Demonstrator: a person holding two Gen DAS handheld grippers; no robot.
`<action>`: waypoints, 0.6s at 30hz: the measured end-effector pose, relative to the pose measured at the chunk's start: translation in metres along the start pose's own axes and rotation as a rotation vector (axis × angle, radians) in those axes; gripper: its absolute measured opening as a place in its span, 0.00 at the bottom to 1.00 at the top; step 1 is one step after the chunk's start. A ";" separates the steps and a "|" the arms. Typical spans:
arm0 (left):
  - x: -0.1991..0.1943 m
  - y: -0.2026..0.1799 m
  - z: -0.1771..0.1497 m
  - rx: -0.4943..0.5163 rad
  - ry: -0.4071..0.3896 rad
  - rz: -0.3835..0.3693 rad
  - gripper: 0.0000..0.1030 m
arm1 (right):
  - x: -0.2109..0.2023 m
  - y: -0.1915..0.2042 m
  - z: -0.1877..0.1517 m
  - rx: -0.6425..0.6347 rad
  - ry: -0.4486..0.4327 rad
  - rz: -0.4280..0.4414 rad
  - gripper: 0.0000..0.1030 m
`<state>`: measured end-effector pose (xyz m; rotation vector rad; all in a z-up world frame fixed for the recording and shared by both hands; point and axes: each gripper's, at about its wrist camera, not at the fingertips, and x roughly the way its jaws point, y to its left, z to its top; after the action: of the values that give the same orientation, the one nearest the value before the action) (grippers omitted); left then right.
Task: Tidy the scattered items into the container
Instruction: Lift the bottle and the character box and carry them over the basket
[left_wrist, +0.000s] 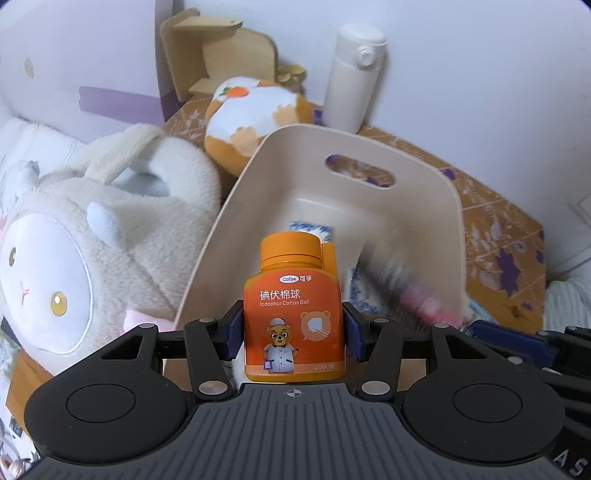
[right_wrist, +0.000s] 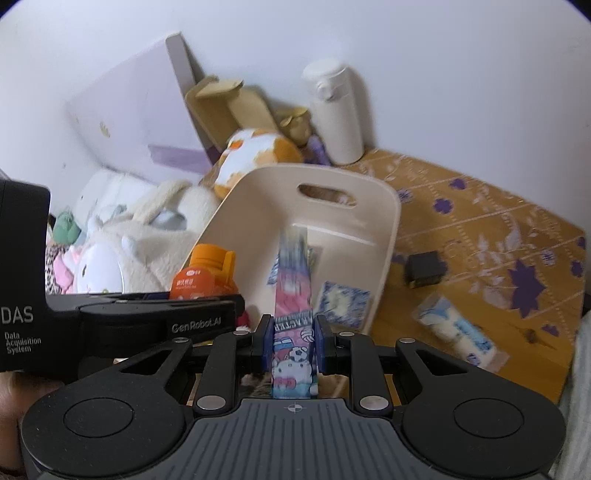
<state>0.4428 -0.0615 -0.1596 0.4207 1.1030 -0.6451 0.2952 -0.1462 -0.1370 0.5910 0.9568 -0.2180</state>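
My left gripper is shut on an orange cotton-ball bottle, held upright at the near rim of the cream container. My right gripper is shut on a long pink-and-blue cartoon box, whose far end reaches into the container. The bottle also shows in the right wrist view, at the container's left rim. A blue-patterned packet lies inside the container near its right wall. The cartoon box shows as a blur in the left wrist view.
On the orange floral table, right of the container, lie a small black block and a blue-and-white tube. A white flask, a wooden rack and plush toys crowd the back and left.
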 end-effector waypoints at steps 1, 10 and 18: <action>0.004 0.003 0.000 0.003 0.007 0.003 0.53 | 0.005 0.002 0.000 -0.003 0.010 0.000 0.20; 0.030 0.015 -0.008 0.047 0.084 0.012 0.53 | 0.046 0.012 -0.005 0.002 0.108 -0.003 0.09; 0.022 0.010 -0.006 0.109 0.048 0.023 0.69 | 0.040 0.016 -0.003 -0.023 0.102 -0.005 0.13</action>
<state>0.4518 -0.0568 -0.1824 0.5448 1.1101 -0.6797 0.3224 -0.1283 -0.1654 0.5829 1.0580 -0.1822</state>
